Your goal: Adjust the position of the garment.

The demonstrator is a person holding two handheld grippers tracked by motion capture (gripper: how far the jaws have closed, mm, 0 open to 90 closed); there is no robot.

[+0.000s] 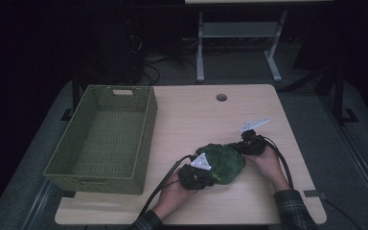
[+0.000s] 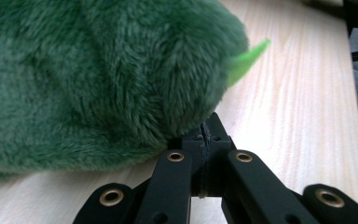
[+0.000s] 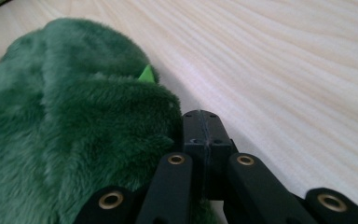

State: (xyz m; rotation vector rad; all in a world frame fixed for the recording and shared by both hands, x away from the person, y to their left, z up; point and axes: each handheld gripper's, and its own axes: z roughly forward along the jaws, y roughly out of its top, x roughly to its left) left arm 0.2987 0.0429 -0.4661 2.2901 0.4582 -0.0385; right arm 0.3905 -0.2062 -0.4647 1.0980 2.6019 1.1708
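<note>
A dark green plush toy lies on the wooden table near its front edge. My left gripper rests at the toy's near left side. In the left gripper view its jaws are pressed together, tips against the fur, nothing seen between them. My right gripper sits at the toy's right side. Its jaws are likewise shut and lie along the fur. A small light-green felt spike sticks out of the toy.
A green woven basket with nothing in it stands on the left part of the table. A round cable hole is near the far edge. Cables trail from both grippers toward the front. A metal frame stands on the dark floor beyond.
</note>
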